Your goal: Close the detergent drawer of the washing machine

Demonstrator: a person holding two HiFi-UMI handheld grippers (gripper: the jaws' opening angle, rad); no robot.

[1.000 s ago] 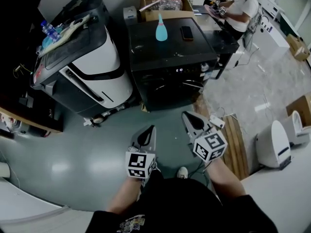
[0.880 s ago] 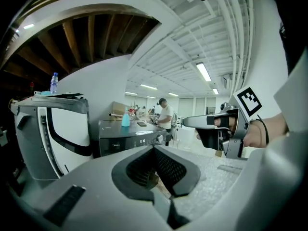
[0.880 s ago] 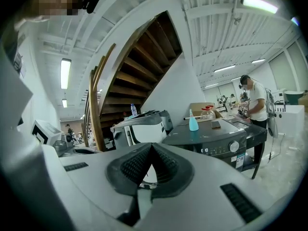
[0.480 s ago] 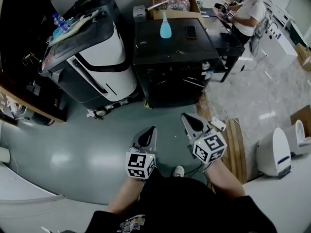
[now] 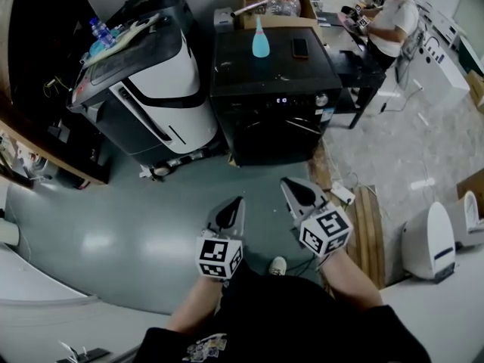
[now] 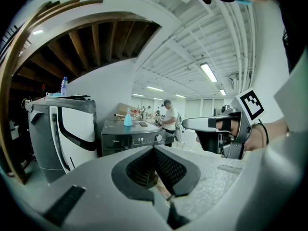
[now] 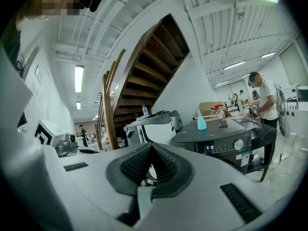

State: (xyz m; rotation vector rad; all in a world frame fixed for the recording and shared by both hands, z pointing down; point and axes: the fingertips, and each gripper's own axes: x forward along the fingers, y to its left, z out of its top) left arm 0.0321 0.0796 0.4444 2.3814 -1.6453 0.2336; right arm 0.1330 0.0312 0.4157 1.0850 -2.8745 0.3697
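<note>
The black washing machine (image 5: pixel 272 119) stands at the far side of the grey floor, its lit control strip (image 5: pixel 281 100) facing me. It also shows in the left gripper view (image 6: pixel 134 139) and the right gripper view (image 7: pixel 216 146). From this distance I cannot tell whether its detergent drawer stands out of the front. My left gripper (image 5: pixel 239 200) and right gripper (image 5: pixel 286 181) are held side by side low in the head view, both shut and empty. They point toward the machine and are well short of it. The right gripper (image 6: pixel 185 124) also shows in the left gripper view.
A blue bottle (image 5: pixel 260 42) and a phone (image 5: pixel 299 48) lie on the machine's top. A large white-and-black appliance (image 5: pixel 151 89) stands to its left. A person (image 5: pixel 393 21) works at a desk at the back right. Wooden boards (image 5: pixel 367 225) lie on the floor to my right.
The scene has slid a little in the head view. Both grippers stay shut and side by side in front of me.
</note>
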